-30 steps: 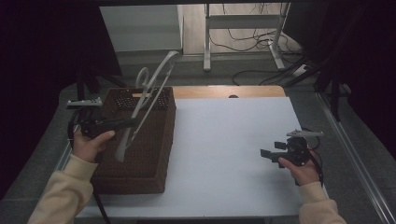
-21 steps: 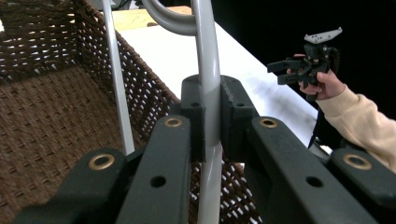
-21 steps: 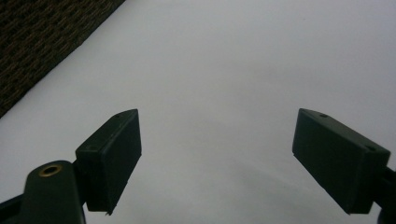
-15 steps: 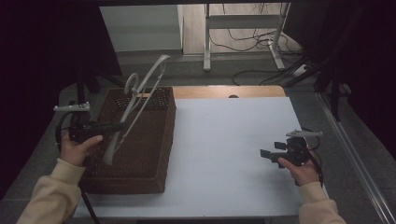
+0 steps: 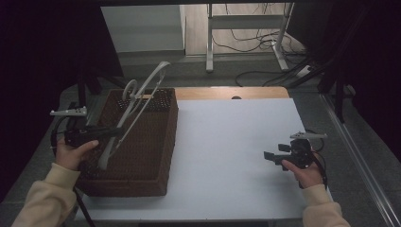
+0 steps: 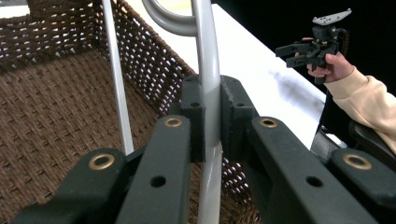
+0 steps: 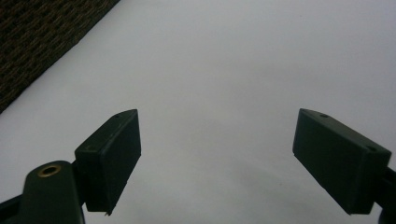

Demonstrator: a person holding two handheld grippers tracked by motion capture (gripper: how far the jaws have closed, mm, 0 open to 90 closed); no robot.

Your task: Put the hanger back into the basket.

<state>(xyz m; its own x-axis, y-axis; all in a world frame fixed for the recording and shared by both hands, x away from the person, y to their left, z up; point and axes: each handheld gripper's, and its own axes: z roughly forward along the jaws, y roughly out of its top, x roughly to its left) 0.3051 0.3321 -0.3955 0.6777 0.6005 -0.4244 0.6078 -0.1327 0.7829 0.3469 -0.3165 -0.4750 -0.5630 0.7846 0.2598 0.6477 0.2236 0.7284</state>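
While I watch from far away, I see my left claw [image 6: 211, 116] squeezed tight on a grey clothes hanger [image 5: 137, 106]. Its two black jaws press on the hanger's thick round bar from both sides, and the bar runs straight up between them in the left gripper view. A thinner bar of the same hanger [image 6: 116, 74] goes up just beside the claw, and the curved hook sits at the top. In the high view the hanger leans over the basket, with its low end down inside and its top end poking up past the far rim. My left hand [image 5: 71, 151] holds that claw at the left side of the basket.

The big brown woven basket [image 5: 161, 156] sits on the left part of the white counter [image 5: 231, 142]. I can see its woven floor [image 6: 56, 116] in the left gripper view, and the hanger is the one thing I can see in it.

My right claw [image 7: 217, 154] is wide open, with its jaws far apart and bare white counter between them. My right hand [image 5: 302, 165] holds it low over the right side of the counter, well apart from the basket. A corner of the basket [image 7: 42, 42] shows far off in the right gripper view.
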